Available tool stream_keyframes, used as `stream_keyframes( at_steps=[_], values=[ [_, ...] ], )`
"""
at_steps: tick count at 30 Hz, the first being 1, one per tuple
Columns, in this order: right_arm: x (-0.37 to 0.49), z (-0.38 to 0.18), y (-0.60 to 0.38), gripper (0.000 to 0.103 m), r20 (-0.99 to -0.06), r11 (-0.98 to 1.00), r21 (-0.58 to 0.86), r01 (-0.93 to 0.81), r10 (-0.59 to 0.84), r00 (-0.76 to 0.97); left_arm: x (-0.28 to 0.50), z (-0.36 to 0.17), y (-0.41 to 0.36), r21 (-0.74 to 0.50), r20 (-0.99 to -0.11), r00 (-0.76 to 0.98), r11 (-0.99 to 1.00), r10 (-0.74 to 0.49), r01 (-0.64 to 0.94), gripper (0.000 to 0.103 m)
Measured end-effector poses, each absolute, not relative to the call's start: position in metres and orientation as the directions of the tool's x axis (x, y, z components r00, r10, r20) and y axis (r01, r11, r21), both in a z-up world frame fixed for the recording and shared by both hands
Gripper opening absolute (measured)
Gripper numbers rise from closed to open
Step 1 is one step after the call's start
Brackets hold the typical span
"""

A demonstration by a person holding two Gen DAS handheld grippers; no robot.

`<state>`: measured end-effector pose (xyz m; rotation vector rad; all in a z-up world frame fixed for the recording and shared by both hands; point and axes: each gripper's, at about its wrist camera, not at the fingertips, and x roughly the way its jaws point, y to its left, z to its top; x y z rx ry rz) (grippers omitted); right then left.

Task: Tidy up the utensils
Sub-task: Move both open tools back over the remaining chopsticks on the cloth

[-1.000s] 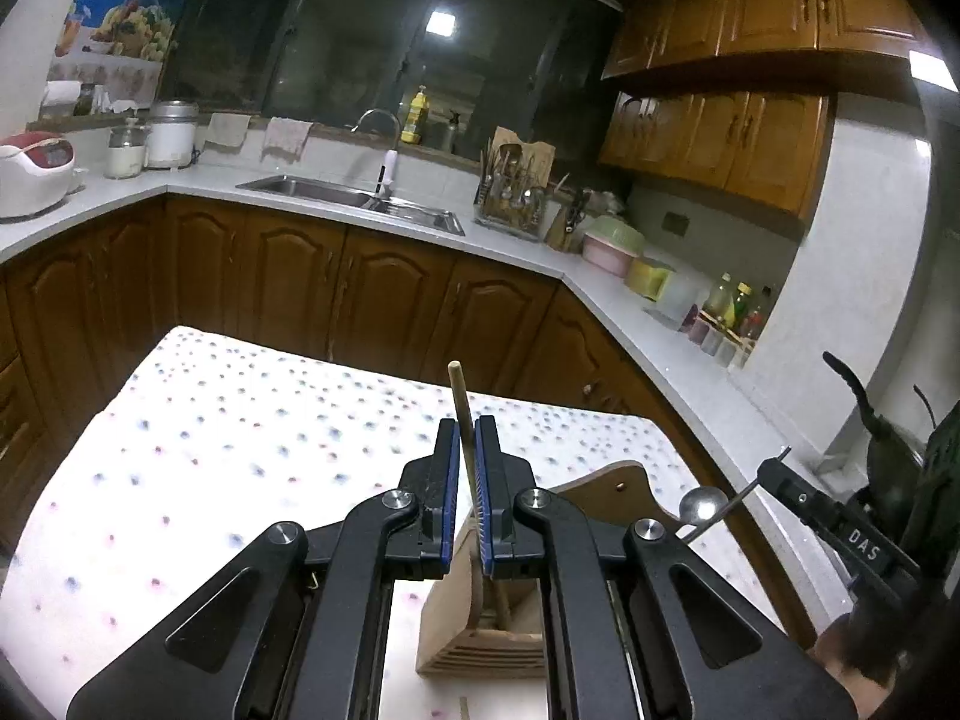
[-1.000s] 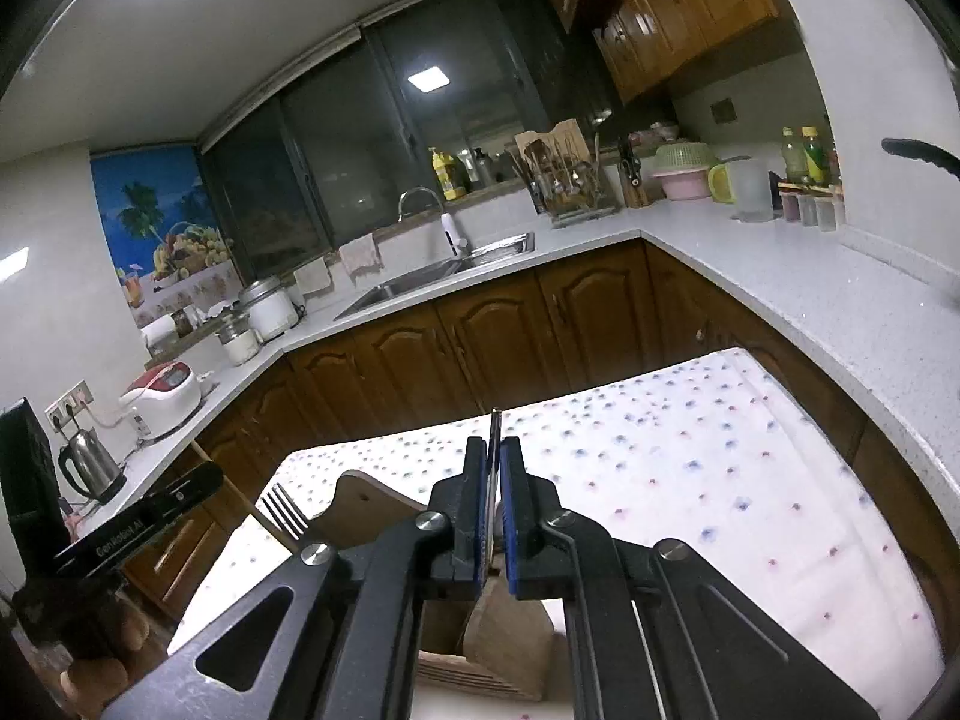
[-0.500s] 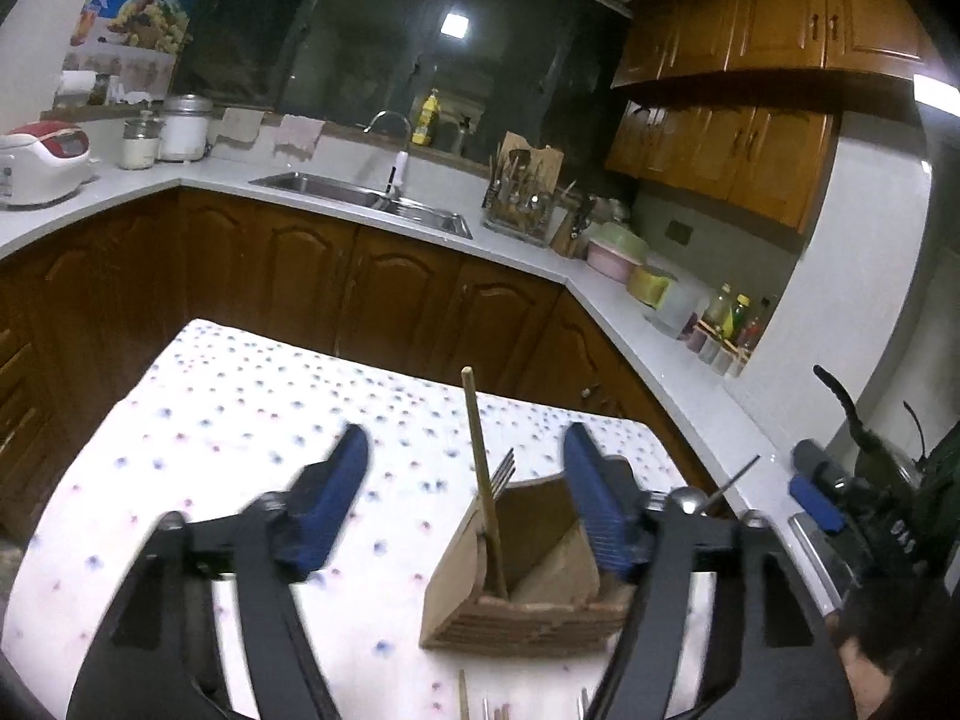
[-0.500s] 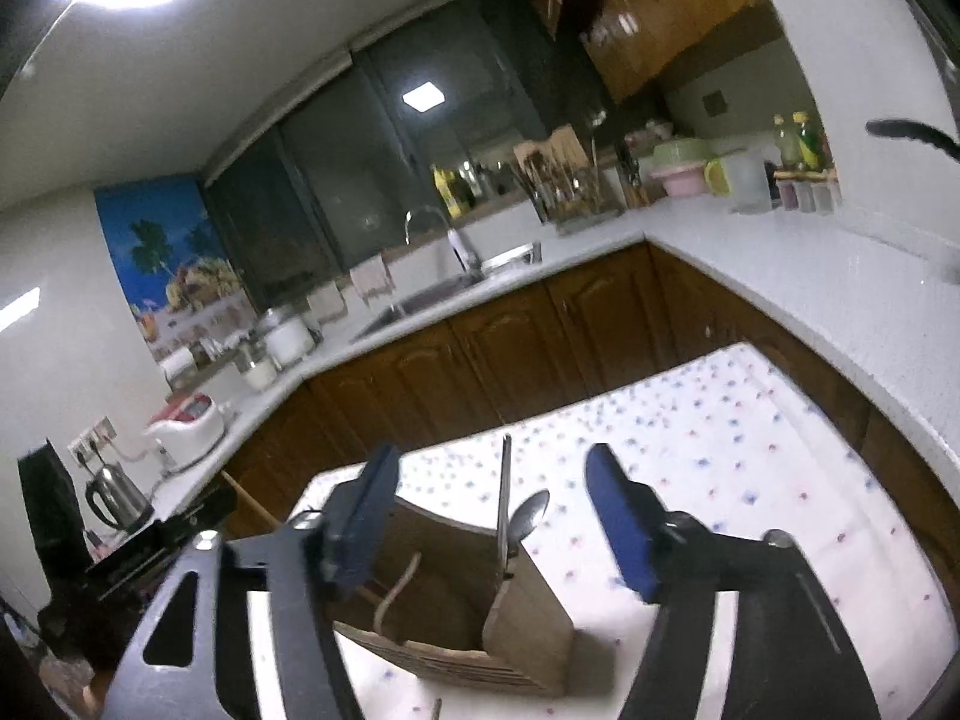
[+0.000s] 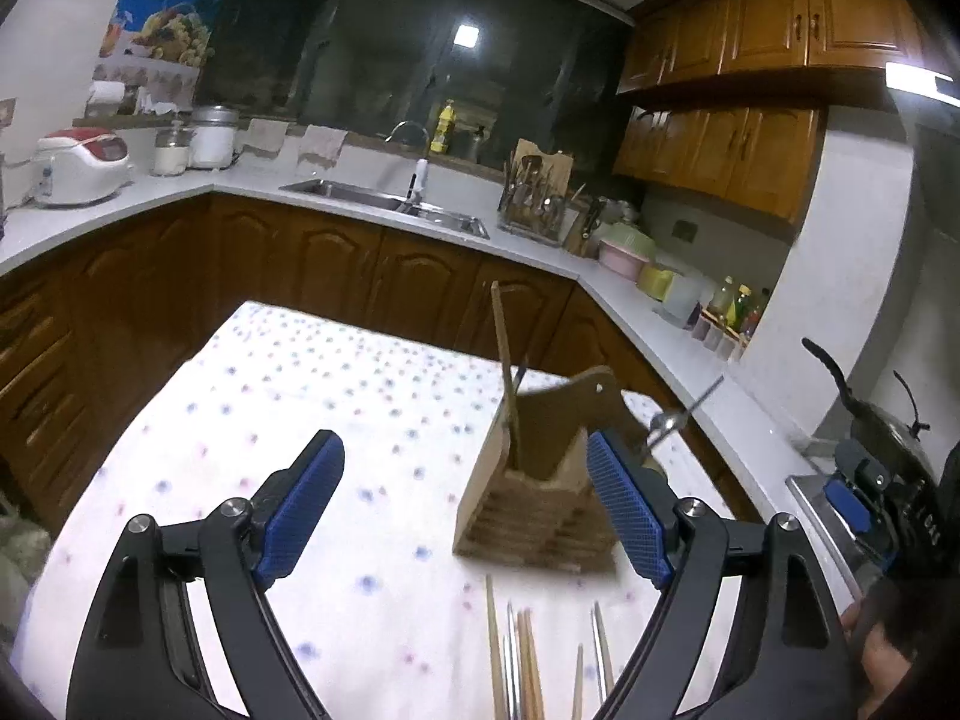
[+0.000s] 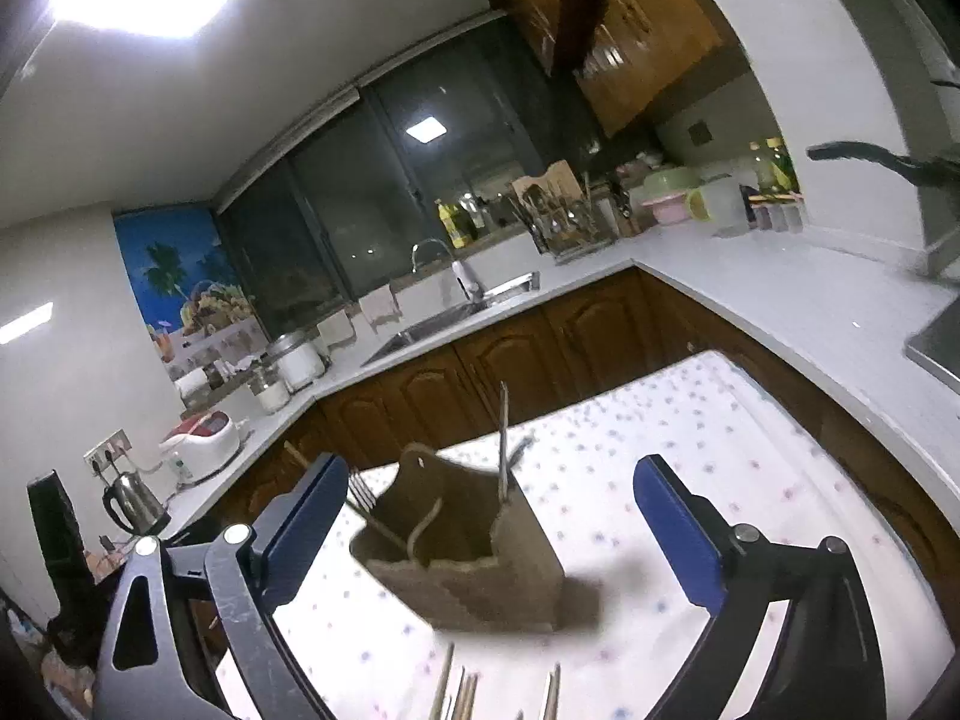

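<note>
A wooden utensil holder stands on the spotted tablecloth. A wooden chopstick stands upright in it, and a spoon pokes out behind its right side. In the right wrist view a metal utensil stands in the holder's right slot and a fork leans in its left. My left gripper and right gripper are both back from the holder, jaws opening, with nothing pressed between the pads. Loose chopsticks lie on the cloth just below the fingers.
Brown cabinets and a white counter wrap around the table, with a sink, a dish rack, a rice cooker and a kettle. A black pan sits on the stove to the right. The table's far edge drops off behind the holder.
Both grippers were shut on utensils over the holder, the left on the chopstick and the right on the metal utensil. They have let go, spread wide and drawn back; the utensils stay in the holder.
</note>
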<state>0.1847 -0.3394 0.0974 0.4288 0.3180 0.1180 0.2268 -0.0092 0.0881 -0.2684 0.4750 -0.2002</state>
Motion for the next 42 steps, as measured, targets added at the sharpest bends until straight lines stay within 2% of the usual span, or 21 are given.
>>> stream_keyframes(
  at_steps=[11,19,36,38,42],
  values=[
    [0.134,0.056,-0.334,0.098,-0.369,0.918,0.396,0.009,0.151,0.917,0.192,0.041,-0.008,-0.293,-0.524,0.814,0.951,-0.250,0.104,0.086],
    [0.120,0.036,-0.333,0.098,-0.429,0.923,0.384,0.036,0.144,0.892,0.184,0.027,-0.009,-0.287,-0.560,0.789,0.953,-0.251,0.100,0.086],
    [0.133,0.010,-0.319,0.097,-0.532,0.939,0.342,0.048,0.151,0.833,0.197,0.001,-0.018,-0.251,-0.647,0.725,0.964,-0.237,0.092,0.086],
    [0.140,0.004,-0.316,0.091,-0.559,0.943,0.330,0.041,0.160,0.813,0.201,-0.005,-0.020,-0.248,-0.666,0.707,0.964,-0.239,0.092,0.085],
    [0.155,-0.014,-0.311,0.062,-0.621,0.941,0.335,0.036,0.192,0.760,0.211,-0.017,-0.026,-0.239,-0.705,0.667,0.966,-0.241,0.096,0.084]
  ],
)
